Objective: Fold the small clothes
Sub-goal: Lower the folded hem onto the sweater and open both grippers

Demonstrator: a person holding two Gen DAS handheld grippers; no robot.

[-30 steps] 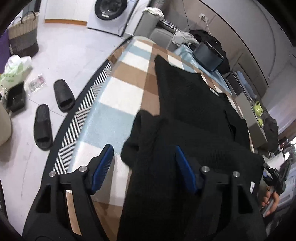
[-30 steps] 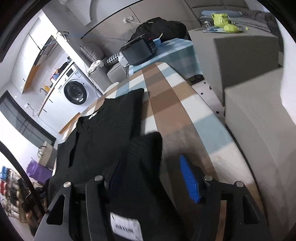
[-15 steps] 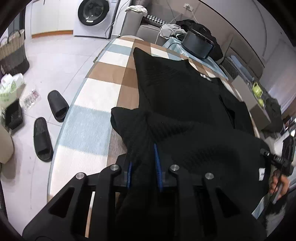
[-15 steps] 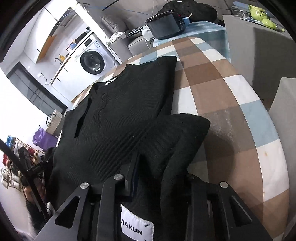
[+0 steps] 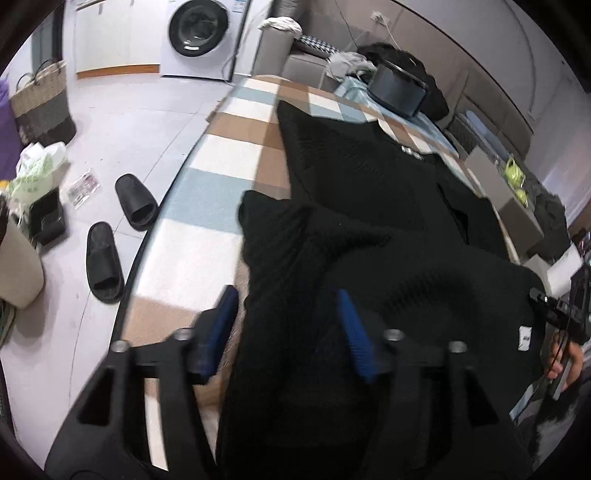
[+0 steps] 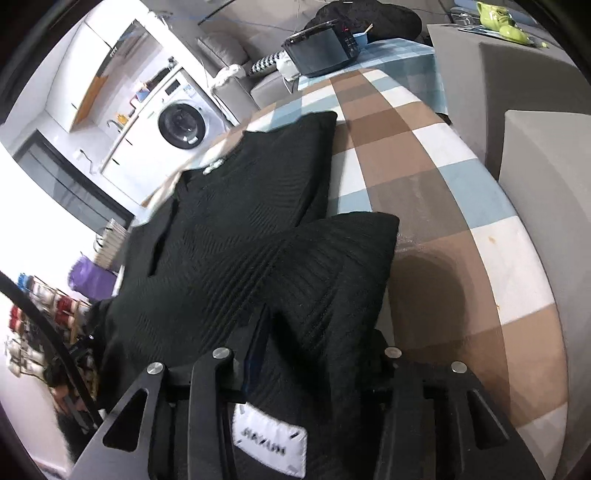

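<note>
A black knit sweater [image 5: 369, 177] lies spread on a table with a checked cloth [image 5: 207, 184]. Its near hem is folded over toward the far end; the folded part shows in the right wrist view [image 6: 325, 266]. My left gripper [image 5: 288, 328] is open, its blue pads [image 5: 354, 332] apart on either side of the sweater's near edge. My right gripper [image 6: 314, 354] has its jaws opening around the other hem corner; cloth still bunches between them. A white label [image 6: 269, 443] lies just below it.
The checked cloth also shows in the right wrist view [image 6: 461, 206]. Two black slippers [image 5: 118, 236] lie on the floor left of the table. A washing machine [image 5: 199, 33] stands at the back. A black appliance [image 5: 399, 88] sits past the table's far end. Grey boxes [image 6: 546, 110] stand to the right.
Half a second ago both grippers were shut on the sweater's hem. Now the left jaws have opened and let it go, and the right jaws have spread wider. The folded hem rests on the sweater.
</note>
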